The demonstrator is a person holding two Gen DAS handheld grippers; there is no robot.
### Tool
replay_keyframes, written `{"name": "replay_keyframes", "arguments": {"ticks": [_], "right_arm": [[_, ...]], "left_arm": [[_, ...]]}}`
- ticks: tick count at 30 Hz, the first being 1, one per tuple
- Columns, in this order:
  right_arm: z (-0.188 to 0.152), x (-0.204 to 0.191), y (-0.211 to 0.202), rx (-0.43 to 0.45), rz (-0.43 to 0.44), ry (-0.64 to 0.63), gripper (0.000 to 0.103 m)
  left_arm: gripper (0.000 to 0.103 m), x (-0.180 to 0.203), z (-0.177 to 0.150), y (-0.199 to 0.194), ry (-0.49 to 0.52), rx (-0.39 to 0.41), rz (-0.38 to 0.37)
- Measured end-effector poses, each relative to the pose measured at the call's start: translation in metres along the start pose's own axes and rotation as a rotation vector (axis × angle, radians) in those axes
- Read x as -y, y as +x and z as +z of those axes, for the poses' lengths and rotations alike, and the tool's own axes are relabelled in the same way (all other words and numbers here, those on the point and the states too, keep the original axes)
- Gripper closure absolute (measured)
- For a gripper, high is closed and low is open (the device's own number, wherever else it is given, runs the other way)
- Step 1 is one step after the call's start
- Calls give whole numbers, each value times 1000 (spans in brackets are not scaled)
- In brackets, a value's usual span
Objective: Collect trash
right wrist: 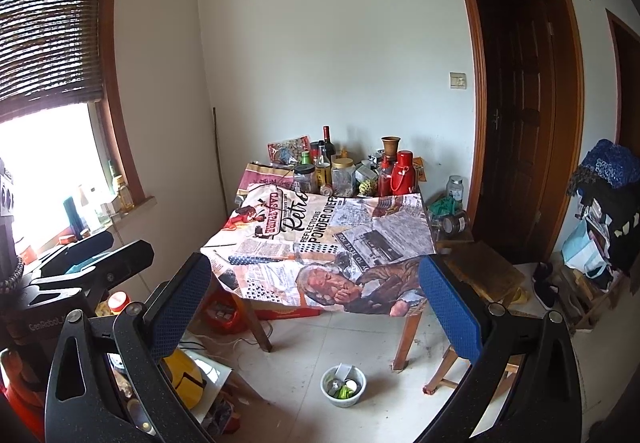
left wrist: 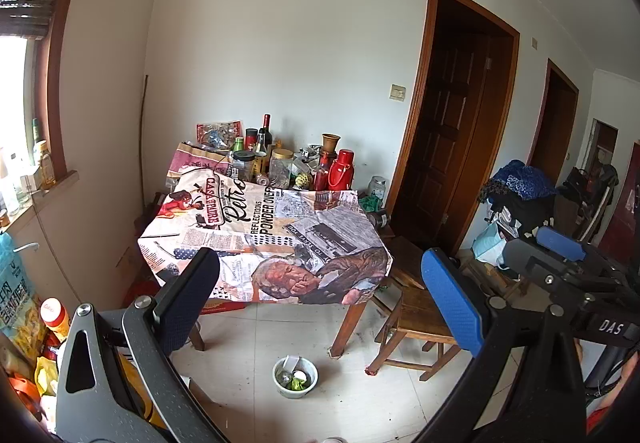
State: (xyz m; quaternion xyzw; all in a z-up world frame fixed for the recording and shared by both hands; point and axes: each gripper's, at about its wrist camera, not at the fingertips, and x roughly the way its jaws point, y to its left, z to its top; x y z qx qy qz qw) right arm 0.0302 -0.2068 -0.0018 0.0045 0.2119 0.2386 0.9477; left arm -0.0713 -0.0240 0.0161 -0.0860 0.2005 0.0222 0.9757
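Note:
A white bowl (left wrist: 295, 377) holding bits of trash stands on the tiled floor in front of the table; it also shows in the right wrist view (right wrist: 343, 385). My left gripper (left wrist: 320, 295) is open and empty, held high and well back from the bowl. My right gripper (right wrist: 316, 303) is open and empty too, likewise far from the bowl. The right gripper's body shows at the right edge of the left wrist view (left wrist: 560, 267). The left gripper's body shows at the left of the right wrist view (right wrist: 92, 263).
A table (left wrist: 264, 239) with a newspaper-print cloth carries bottles, jars and a red thermos (left wrist: 340, 169) at its far side. A wooden stool (left wrist: 420, 319) stands right of it. Bags and clutter (left wrist: 36, 323) lie on the floor at left. Dark wooden doors (left wrist: 452, 115) stand at right.

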Motion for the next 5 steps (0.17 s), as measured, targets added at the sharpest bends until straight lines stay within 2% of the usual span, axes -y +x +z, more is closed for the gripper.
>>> {"name": "replay_keyframes", "arguments": {"ticks": [5], "right_arm": [[1, 5, 10, -17, 0, 4, 0]], "left_arm": [[1, 1, 1, 8, 2, -8, 1]]}}
